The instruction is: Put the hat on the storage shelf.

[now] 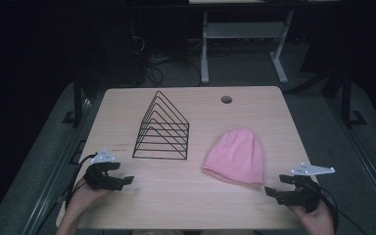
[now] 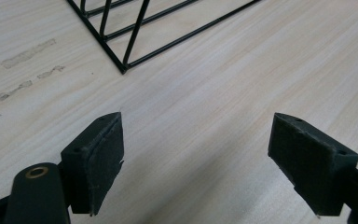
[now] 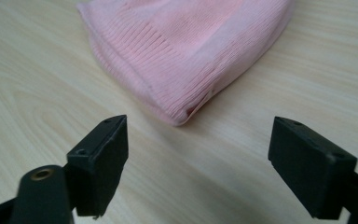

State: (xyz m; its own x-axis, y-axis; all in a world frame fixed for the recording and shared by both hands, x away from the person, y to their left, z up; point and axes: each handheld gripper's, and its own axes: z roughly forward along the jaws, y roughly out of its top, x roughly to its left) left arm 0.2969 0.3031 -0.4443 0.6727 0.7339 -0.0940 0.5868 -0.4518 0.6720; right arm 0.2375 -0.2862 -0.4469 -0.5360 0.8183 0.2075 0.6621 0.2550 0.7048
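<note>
Pink beanie (image 1: 236, 156) lies flat on the table (image 1: 186, 200), right of the middle, with the black wire rack (image 1: 161, 128) well apart on its left. I judge that the work has not really started: both my tools wait near the front edge and nothing is held. My right gripper (image 1: 272, 192) is near the hat's ribbed brim, at its right corner, with the jaws spread wide and only bare wood between them; in the right gripper view the brim corner (image 3: 182, 116) sits just ahead of the jaws. My left gripper (image 1: 127, 180) is also wide open and empty, near the rack's front left corner (image 2: 122, 69).

The hat's long axis runs from the brim toward the rounded crown; the crown points away from me and a little to the right, the brim faces my side.

For the next move, I think the right gripper must go forward, low to the table, so one jaw slides under the brim edge before closing.
</note>
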